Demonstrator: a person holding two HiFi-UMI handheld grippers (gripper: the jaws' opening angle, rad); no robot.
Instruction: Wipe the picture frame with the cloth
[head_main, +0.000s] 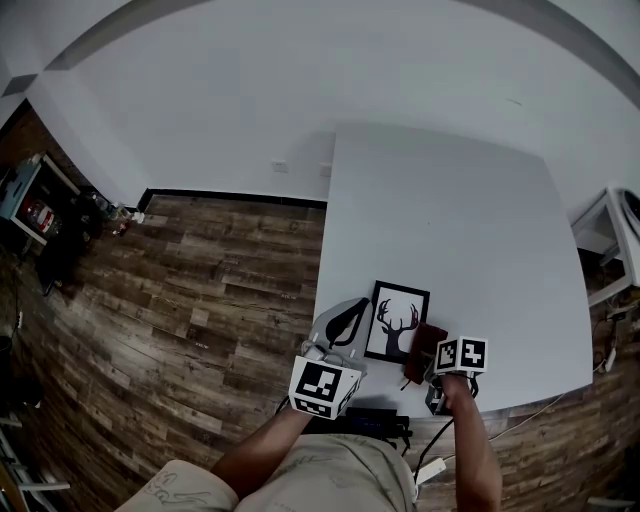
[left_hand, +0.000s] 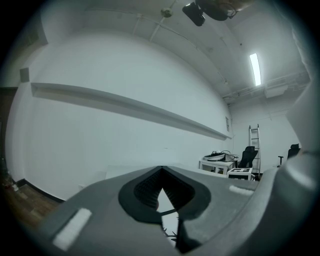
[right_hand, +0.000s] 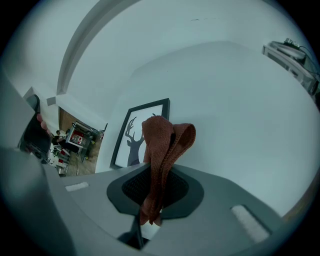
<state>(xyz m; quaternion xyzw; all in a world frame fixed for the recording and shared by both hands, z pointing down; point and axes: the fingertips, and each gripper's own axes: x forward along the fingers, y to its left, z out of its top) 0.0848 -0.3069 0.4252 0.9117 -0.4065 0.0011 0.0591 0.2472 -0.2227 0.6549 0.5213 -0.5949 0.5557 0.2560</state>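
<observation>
- A deer picture frame (head_main: 397, 320) is being shown lying flat near the front edge of the white surface (head_main: 450, 220).
- A rust-brown cloth (right_hand: 162, 145) is being gripped by the clenched right claw (right_hand: 156, 172) at the frame's right edge.
- The left claw (left_hand: 161, 170) is being held clenched, tips together, just beside the frame's left edge.

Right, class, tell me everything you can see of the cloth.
The cloth is rust-brown with a coarse knitted look, folded into a doubled strip. The right gripper is shut on its lower part; the rest sticks out past the jaws and loops over. In the head view it overlaps the right edge of the picture frame; whether they touch is unclear.
</observation>
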